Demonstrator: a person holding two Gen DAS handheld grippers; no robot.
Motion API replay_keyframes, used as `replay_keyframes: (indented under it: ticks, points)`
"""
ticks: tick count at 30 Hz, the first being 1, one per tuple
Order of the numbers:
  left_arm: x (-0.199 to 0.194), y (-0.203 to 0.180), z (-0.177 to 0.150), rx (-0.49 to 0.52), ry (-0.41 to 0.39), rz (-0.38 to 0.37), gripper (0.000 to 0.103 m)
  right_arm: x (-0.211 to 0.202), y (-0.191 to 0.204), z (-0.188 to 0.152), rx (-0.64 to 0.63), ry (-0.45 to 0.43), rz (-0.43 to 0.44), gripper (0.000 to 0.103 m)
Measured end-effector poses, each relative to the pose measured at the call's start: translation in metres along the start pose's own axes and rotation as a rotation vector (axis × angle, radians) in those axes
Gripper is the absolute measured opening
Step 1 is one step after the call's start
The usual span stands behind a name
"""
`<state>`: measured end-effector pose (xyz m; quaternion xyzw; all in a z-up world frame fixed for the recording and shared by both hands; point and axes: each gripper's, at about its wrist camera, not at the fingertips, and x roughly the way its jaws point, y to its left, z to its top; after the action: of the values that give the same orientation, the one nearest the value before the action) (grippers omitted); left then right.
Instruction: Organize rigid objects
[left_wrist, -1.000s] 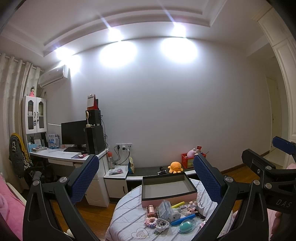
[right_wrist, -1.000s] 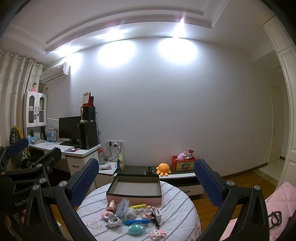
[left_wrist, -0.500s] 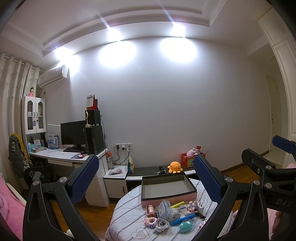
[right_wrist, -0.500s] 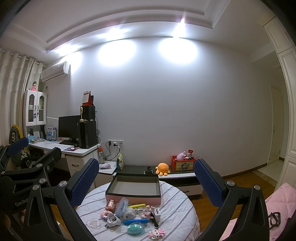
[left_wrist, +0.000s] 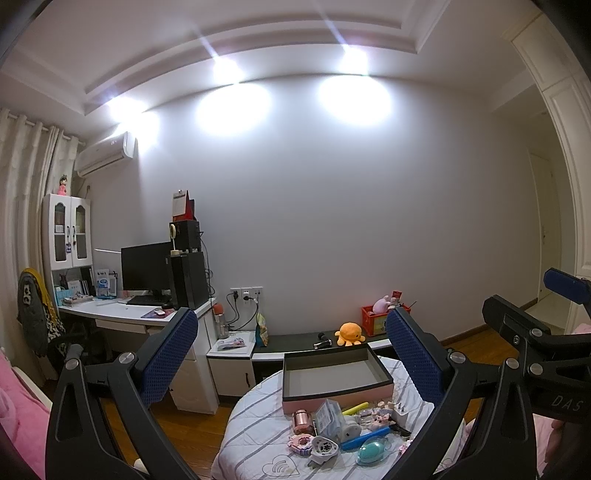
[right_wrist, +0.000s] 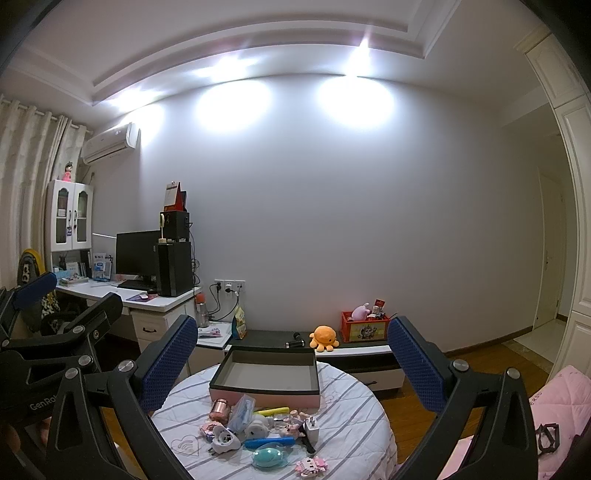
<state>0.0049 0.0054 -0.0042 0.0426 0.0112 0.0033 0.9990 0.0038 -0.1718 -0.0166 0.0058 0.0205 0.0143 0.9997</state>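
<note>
bedroom, round striped table (right_wrist: 354, 417). my left gripper (left_wrist: 291, 354) and right gripper (right_wrist: 291, 358) gape wide, empty; clutter (right_wrist: 258, 428) lies low-centre, blue pen (right_wrist: 269, 442) crosswise, nearer right.

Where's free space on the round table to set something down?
Inside the empty pink box; bare striped cloth right of the white plug adapter and clutter; left front edge by the heart print. Crowded: the strip right before the box.
</note>
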Motion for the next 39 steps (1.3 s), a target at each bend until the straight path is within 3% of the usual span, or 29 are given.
replay_keyframes:
  ticks: [10,17,25,32,39]
  points:
    - [0.001,0.000,-0.001,-0.001,-0.001,-0.009,0.103,0.001,0.000,0.000,0.000,0.003,0.000,0.103]
    - [0.017,-0.004,-0.021,0.015,0.028,-0.021,0.103,0.012,-0.003,-0.011,0.003,0.033,0.004,0.103]
    - [0.071,-0.010,-0.081,0.020,0.134,-0.084,0.103,0.058,-0.013,-0.062,0.035,0.134,0.014,0.103]
    - [0.124,-0.004,-0.147,-0.023,0.303,-0.068,0.103,0.110,-0.026,-0.126,0.072,0.275,0.008,0.103]
    - [0.158,-0.011,-0.216,-0.027,0.458,-0.133,0.103,0.136,-0.042,-0.185,0.094,0.411,-0.016,0.103]
